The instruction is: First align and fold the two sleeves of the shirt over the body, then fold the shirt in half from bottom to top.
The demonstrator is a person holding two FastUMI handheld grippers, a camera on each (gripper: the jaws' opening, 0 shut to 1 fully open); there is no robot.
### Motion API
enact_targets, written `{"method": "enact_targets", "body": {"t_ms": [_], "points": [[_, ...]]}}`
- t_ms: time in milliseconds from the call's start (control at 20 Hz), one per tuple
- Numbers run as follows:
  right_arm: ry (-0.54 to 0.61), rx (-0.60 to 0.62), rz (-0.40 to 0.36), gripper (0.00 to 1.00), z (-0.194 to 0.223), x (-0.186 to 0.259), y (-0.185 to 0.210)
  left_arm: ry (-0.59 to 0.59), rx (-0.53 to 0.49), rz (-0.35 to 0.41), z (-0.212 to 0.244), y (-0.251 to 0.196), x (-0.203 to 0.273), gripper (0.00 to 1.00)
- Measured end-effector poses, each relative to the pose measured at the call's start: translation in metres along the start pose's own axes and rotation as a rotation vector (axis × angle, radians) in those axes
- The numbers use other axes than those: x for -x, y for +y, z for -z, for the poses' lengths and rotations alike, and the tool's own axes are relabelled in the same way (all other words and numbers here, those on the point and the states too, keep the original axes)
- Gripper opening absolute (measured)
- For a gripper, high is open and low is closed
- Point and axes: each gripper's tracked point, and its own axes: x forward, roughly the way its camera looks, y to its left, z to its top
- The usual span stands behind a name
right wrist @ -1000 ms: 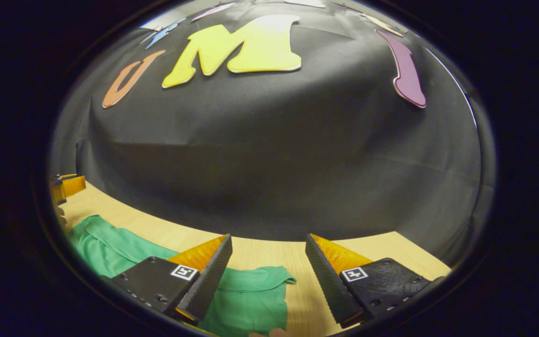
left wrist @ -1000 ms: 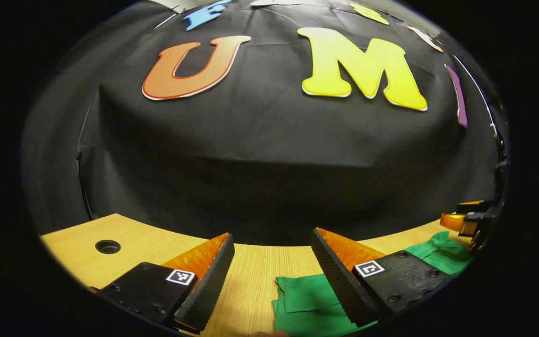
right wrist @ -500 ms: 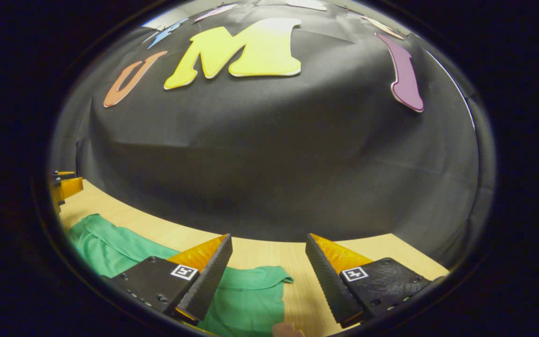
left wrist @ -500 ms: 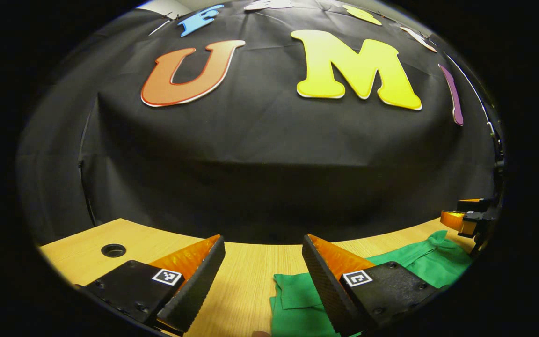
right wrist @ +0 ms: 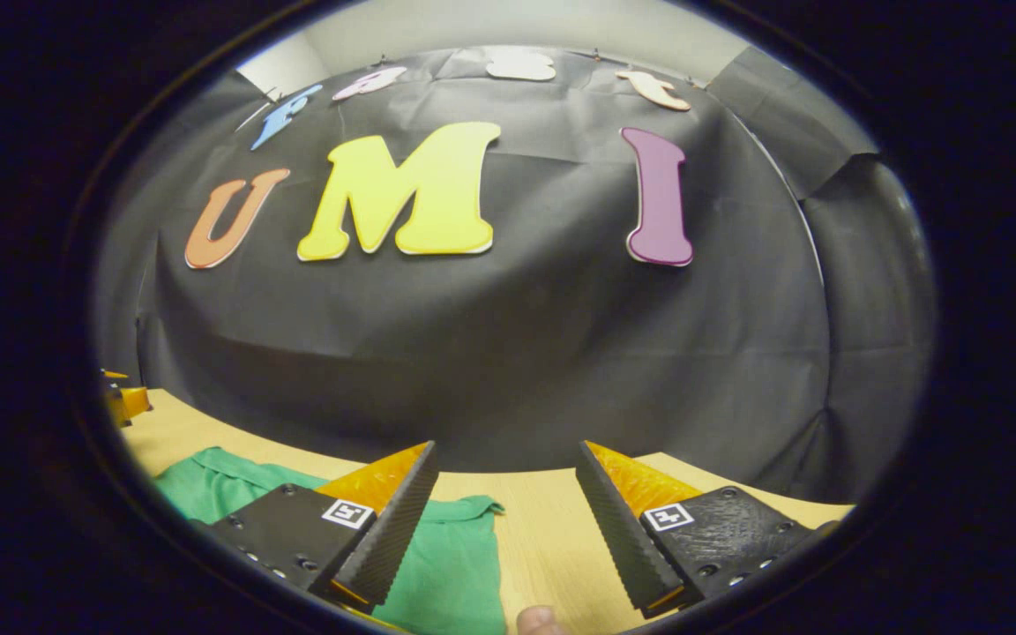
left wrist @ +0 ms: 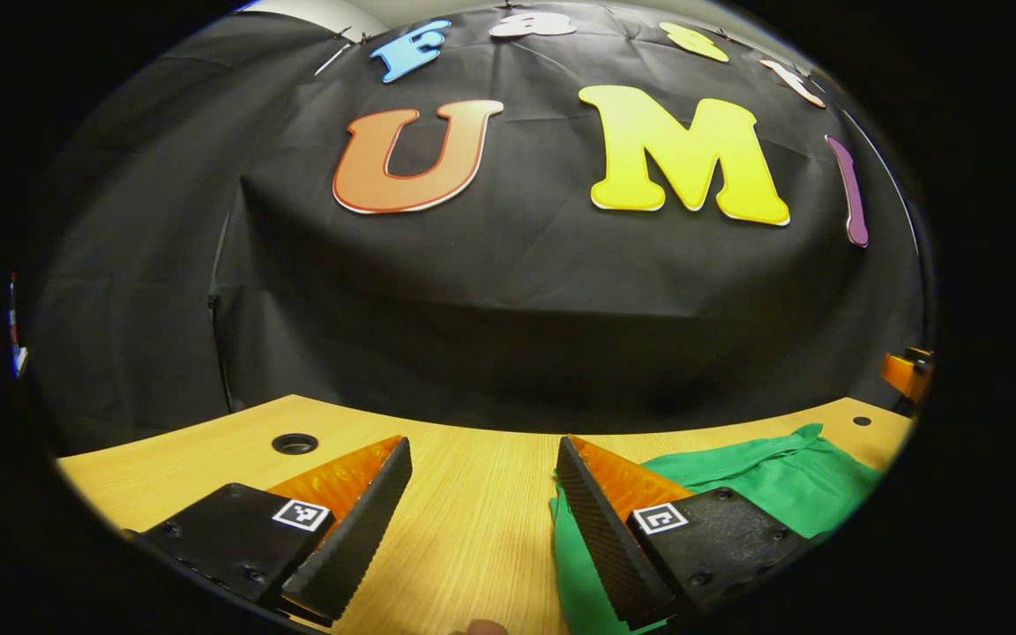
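A green shirt lies flat on the wooden table, at the lower right of the left gripper view. My left gripper hangs open above the table by the shirt's left edge, with bare wood between its fingers. In the right gripper view the same green shirt lies at the lower left, its sleeve end reaching between the fingers. My right gripper is open above that edge, holding nothing. The other gripper shows at the far right of the left gripper view.
A round hole sits in the table at the left and a smaller one at the far right. The black cloth wall stands close behind the table's far edge. A fingertip shows at the bottom of the right gripper view.
Both grippers have drawn back and tilted up, so more of the wall shows. The left gripper has shifted left off the shirt's edge. Both stay open.
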Motion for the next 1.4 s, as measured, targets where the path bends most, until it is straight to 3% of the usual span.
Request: {"method": "enact_targets", "body": {"t_ms": [400,550,700,950,1150,1300,1400], "points": [[0.068,0.022,-0.073,0.95,0.017,0.098,0.004,0.107,0.039,0.065,0.023,-0.021,0.106,1.0],[0.079,0.031,-0.078,0.95,0.015,0.135,-0.004,0.091,0.029,0.055,0.006,-0.025,0.151,1.0],[0.094,0.014,-0.147,0.96,0.001,0.179,0.007,0.05,0.069,0.106,-0.017,-0.04,0.205,1.0],[0.046,-0.01,-0.144,0.95,-0.029,0.256,-0.005,-0.022,-0.038,0.118,-0.06,-0.044,0.281,1.0],[0.087,-0.066,-0.249,0.95,-0.039,0.328,0.002,-0.029,-0.058,0.172,-0.072,-0.067,0.338,1.0],[0.079,-0.049,-0.189,0.95,-0.046,0.372,-0.014,-0.04,-0.092,0.181,-0.069,-0.065,0.381,1.0],[0.043,-0.022,-0.177,0.94,-0.052,0.392,-0.012,-0.039,-0.06,0.16,-0.065,-0.056,0.396,1.0]]}}
